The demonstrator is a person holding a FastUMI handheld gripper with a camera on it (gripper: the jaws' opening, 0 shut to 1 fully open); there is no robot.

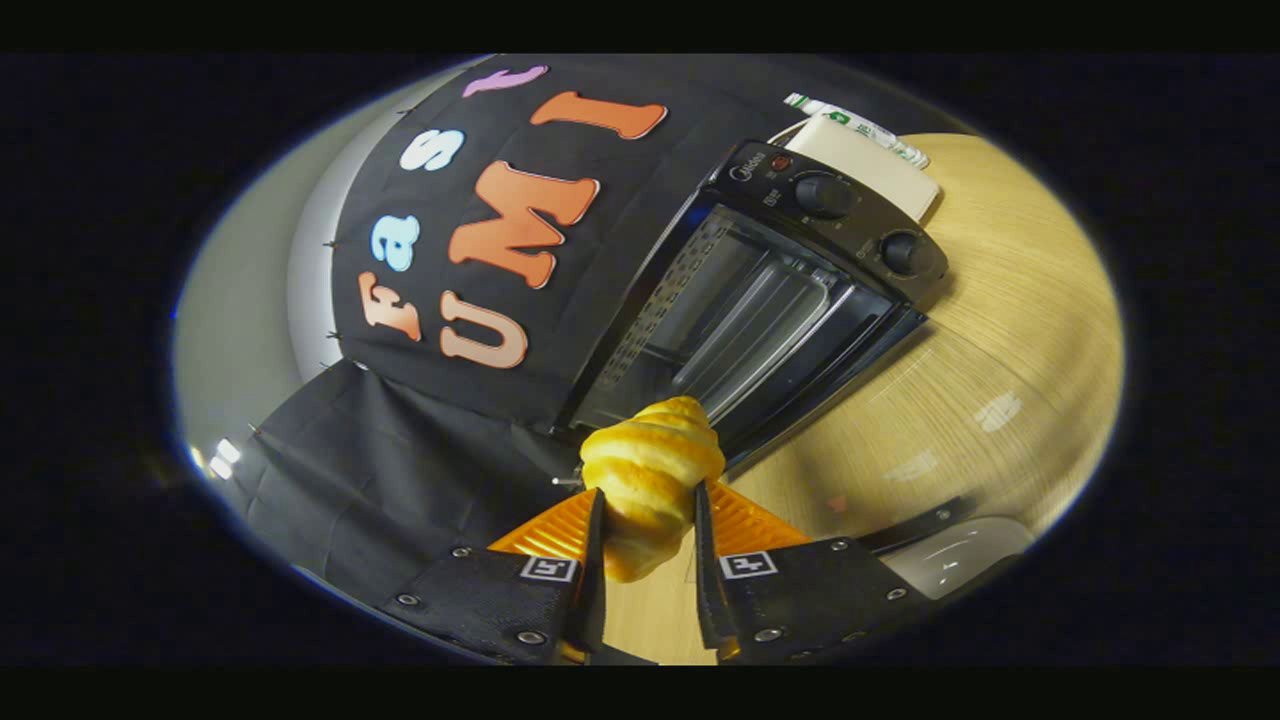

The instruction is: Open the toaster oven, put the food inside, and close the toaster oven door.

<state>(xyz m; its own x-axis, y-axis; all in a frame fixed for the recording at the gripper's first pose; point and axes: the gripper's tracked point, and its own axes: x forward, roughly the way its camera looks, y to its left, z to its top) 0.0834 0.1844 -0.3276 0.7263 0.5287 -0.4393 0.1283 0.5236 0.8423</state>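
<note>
A golden croissant (650,480) sits between my gripper's (648,510) two fingers, which press on it from both sides. Its tip sticks out beyond the fingertips. Just ahead stands the black toaster oven (760,290) on the wooden table (1000,340). Its door is down and open, and the wire rack (750,320) inside the cavity shows. Two round knobs, one (822,195) and the other (903,252), sit on its control panel. The whole scene appears tilted, as the gripper is rolled to one side.
A white box (875,160) lies on the table behind the oven. A clear plate or lid (955,555) with a dark handle rests on the table beside my right finger. The black booth cloth (420,480) hangs behind the oven.
</note>
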